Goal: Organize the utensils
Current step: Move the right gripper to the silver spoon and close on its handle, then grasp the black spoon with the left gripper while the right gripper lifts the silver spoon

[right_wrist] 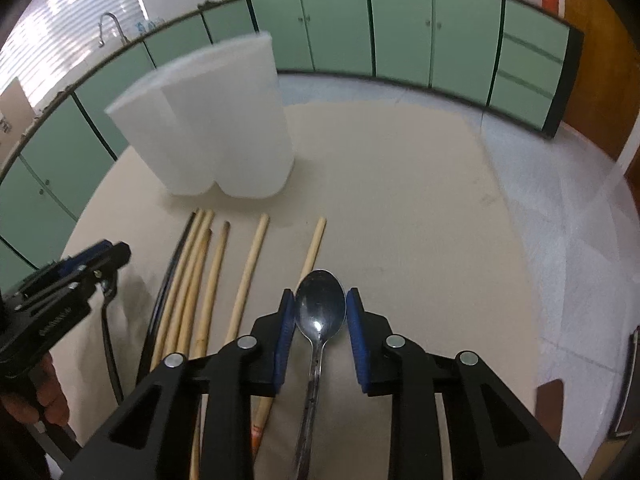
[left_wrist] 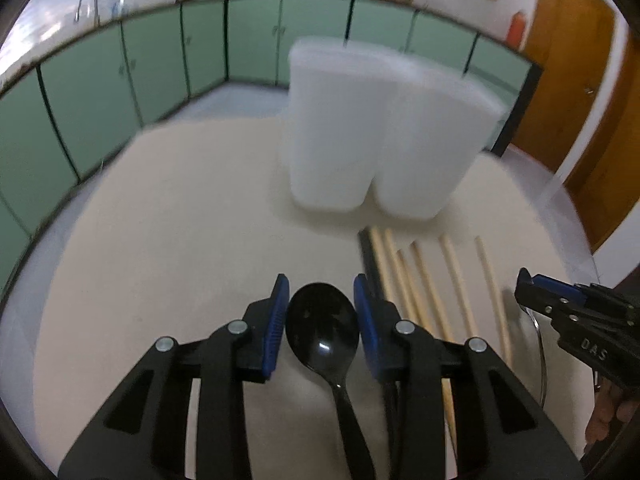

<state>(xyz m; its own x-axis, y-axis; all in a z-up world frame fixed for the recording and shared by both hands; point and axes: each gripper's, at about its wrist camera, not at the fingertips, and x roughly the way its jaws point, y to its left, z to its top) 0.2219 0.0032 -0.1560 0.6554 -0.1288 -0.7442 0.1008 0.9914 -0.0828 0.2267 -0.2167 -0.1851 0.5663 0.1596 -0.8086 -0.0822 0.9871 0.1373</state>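
Gripping two spoons: left gripper pinches black spoon by the bowl, right gripper clamps steel spoon. Holder stands beyond the chopsticks on the worktop. Keep both grips firm; lower handles first.

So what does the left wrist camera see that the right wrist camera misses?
Only the left view shows the black spoon bowl between the left gripper pads. Only the right view shows the metal spoon bowl between the right gripper pads. Both share the white two-part holder, the wooden chopsticks lying on the beige table, and the green cabinets behind.
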